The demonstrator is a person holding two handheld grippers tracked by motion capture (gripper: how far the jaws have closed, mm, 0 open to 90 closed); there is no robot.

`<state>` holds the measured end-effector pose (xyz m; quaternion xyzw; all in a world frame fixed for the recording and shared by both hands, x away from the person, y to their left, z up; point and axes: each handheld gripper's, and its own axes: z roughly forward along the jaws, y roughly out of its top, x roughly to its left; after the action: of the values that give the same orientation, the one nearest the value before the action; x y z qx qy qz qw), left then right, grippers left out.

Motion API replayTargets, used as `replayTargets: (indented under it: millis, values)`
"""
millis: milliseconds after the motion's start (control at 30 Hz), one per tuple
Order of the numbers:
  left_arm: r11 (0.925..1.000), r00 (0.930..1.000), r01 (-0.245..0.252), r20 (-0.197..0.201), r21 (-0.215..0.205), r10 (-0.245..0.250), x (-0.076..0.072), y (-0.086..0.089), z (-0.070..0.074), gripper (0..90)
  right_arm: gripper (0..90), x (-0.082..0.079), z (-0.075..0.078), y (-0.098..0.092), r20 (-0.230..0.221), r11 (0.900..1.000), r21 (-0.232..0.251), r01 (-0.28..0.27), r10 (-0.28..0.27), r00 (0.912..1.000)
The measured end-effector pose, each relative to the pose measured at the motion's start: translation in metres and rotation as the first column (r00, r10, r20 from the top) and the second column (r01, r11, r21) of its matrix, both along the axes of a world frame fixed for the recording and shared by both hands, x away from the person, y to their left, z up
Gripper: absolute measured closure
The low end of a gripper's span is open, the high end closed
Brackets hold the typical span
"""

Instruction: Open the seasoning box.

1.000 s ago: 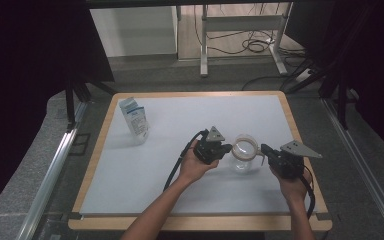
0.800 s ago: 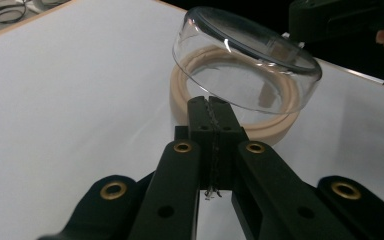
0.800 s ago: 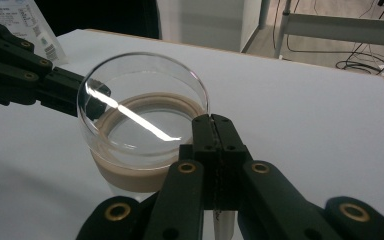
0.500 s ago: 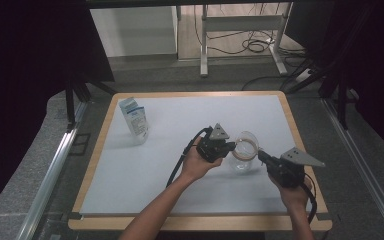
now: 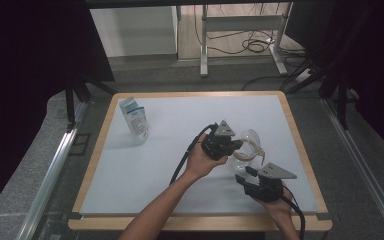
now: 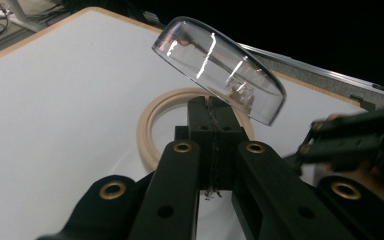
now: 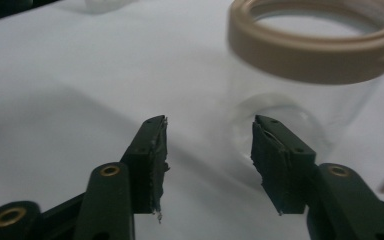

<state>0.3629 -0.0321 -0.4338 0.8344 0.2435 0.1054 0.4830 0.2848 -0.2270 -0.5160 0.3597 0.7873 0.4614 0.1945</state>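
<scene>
Right gripper (image 5: 242,178) has dropped back toward the table's near edge, jaws just opened, nothing between them. Left gripper (image 5: 235,144) stays clamped on the glass jar (image 5: 247,150), lid (image 6: 219,68) tilted open.

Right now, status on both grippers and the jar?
Left gripper shut on clear lid, lid tipped up. Right gripper just opened, nothing between jaws. Jar upright; carton well clear.
</scene>
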Motion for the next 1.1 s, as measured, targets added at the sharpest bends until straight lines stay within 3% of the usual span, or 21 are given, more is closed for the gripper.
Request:
replayTargets:
  millis: [367,600,933,1100]
  values:
    - [0.9981,0.9978,0.061,0.027,0.013,-0.061,-0.006,-0.028,0.017,90.0,45.6,-0.001,-0.012,0.007,-0.012,0.999,-0.045,-0.006,0.006,0.9999]
    - [0.9967,0.9963,0.081,0.029,0.003,-0.081,-0.009,-0.038,0.018,89.9,45.2,-0.002,-0.014,0.009,-0.009,0.998,-0.057,-0.031,0.031,0.9995]
    - [0.9971,0.9975,0.071,0.011,-0.028,-0.07,-0.005,-0.02,0.019,88.1,44.8,-0.002,-0.016,0.01,-0.015,0.997,-0.068,-0.03,0.029,0.9995]
    - [0.9975,0.9986,0.051,0.015,-0.05,-0.05,-0.011,0.0,0.016,85.0,44.8,-0.001,-0.015,0.009,-0.013,0.998,-0.054,-0.023,0.022,0.9997]
